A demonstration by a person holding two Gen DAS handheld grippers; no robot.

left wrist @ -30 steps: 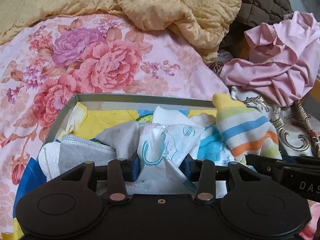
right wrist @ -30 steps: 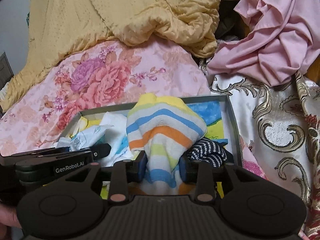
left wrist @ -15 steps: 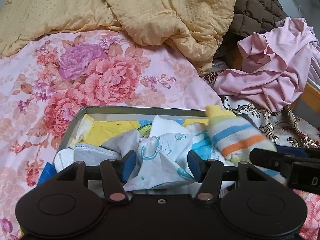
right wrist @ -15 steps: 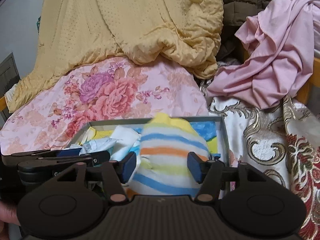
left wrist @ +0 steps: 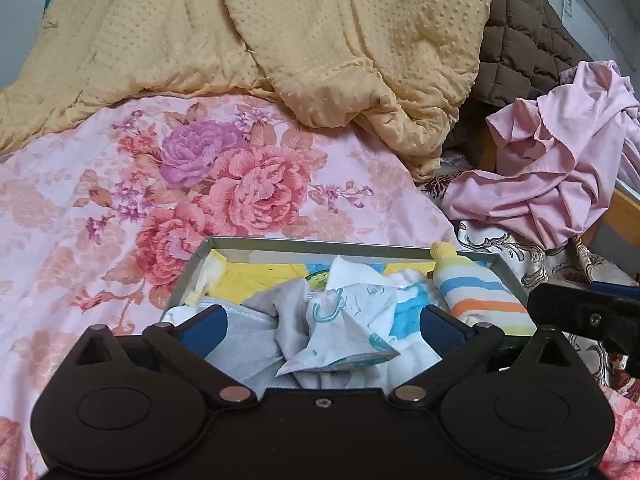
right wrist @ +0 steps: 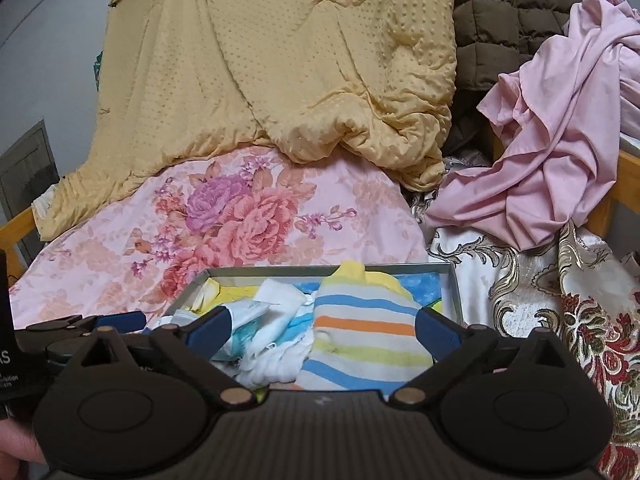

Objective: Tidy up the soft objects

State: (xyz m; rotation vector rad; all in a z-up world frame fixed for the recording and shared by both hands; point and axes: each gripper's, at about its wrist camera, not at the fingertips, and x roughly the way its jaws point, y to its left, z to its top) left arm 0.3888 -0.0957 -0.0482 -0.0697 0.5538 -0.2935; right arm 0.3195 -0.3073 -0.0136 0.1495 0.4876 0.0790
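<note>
A grey-rimmed box point(left wrist: 360, 244) point(right wrist: 454, 292) lies on the floral bedspread, filled with small soft items. In the left wrist view a white printed cloth pouch point(left wrist: 344, 328) rests on the pile, between the spread blue pads of my left gripper point(left wrist: 322, 324). Its jaws are opening and the pads do not touch the pouch. In the right wrist view a striped sock point(right wrist: 364, 336) point(left wrist: 476, 300) lies at the box's right side. My right gripper point(right wrist: 322, 326) hovers over it, jaws opening, pads clear of the sock. A grey cloth point(left wrist: 248, 340) sits at the left.
A yellow dotted quilt point(left wrist: 320, 48) is heaped at the back of the bed, with a brown quilted blanket point(left wrist: 516, 40) behind it. A crumpled pink garment point(left wrist: 552, 176) lies at the right on a gold-patterned cloth point(right wrist: 520, 292). A pink floral bedspread point(left wrist: 120, 200) stretches to the left.
Both grippers went from closed on their items to wide apart, letting go of the pouch and the striped sock into the box. Both have lifted and pulled back.
</note>
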